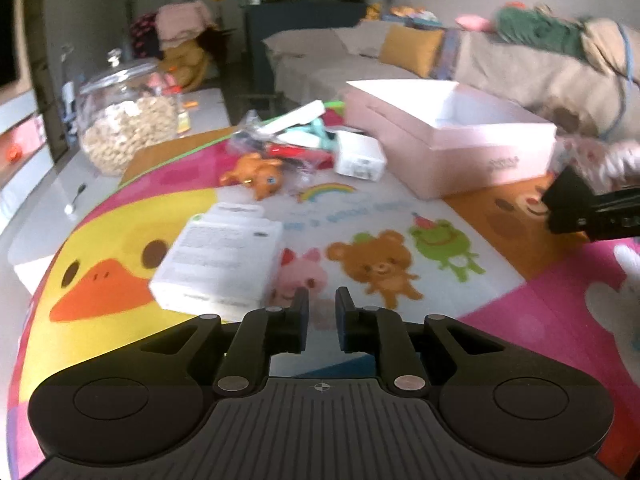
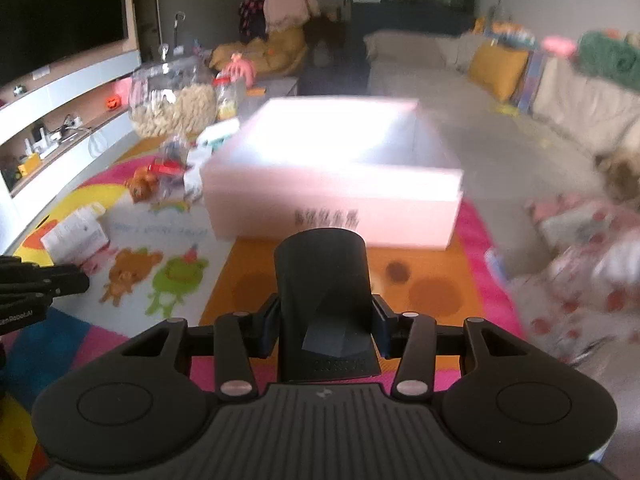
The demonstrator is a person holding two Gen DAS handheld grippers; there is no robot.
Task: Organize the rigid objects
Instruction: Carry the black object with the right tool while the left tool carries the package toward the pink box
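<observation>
My right gripper [image 2: 325,322] is shut on a black box-shaped object [image 2: 322,276] and holds it above the mat, just in front of the open pink box [image 2: 332,204]. The same object shows at the right edge of the left wrist view [image 1: 568,200]. My left gripper [image 1: 322,312] hovers over the cartoon mat with its jaws a narrow gap apart and nothing between them. A white flat carton [image 1: 218,258] lies just ahead and left of it. An orange toy [image 1: 258,172], a small white box [image 1: 360,156] and a heap of packets [image 1: 288,136] lie beyond, left of the pink box [image 1: 460,148].
A glass jar of snacks [image 1: 124,120] stands at the mat's far left, with a spoon [image 1: 76,200] on the table beside it. A sofa with cushions [image 1: 412,50] runs behind the table. The left gripper shows at the left edge of the right wrist view [image 2: 44,280].
</observation>
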